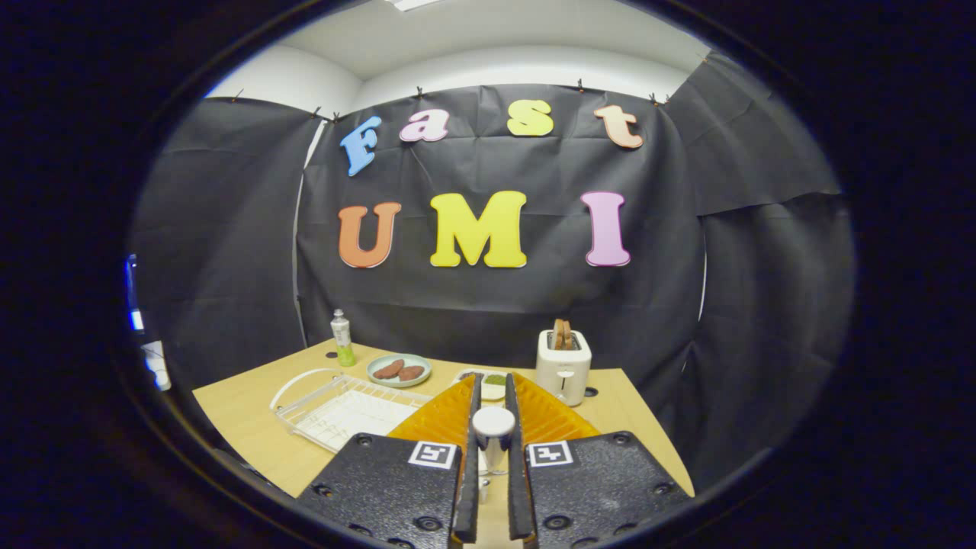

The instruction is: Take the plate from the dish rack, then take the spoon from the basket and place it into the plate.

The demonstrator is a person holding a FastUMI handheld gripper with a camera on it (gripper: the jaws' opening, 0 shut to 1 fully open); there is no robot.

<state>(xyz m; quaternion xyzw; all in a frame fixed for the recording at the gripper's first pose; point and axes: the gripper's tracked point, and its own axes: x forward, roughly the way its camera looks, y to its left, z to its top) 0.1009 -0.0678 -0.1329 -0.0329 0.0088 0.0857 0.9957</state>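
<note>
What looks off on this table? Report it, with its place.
Nothing stands out: no spill or damage. The dish rack lies flat on the table, and the toaster stands upright with toast in its slot. The gripper fingers closely flank a white-topped metal object; whether they press it is unclear.

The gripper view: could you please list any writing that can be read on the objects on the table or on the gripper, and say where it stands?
None can be read.
Bottle: label too small to read.
Toaster: front mark too blurred to read.
Gripper: two square patterned tags, no words; its fingers press on a white-topped metal object.
</note>
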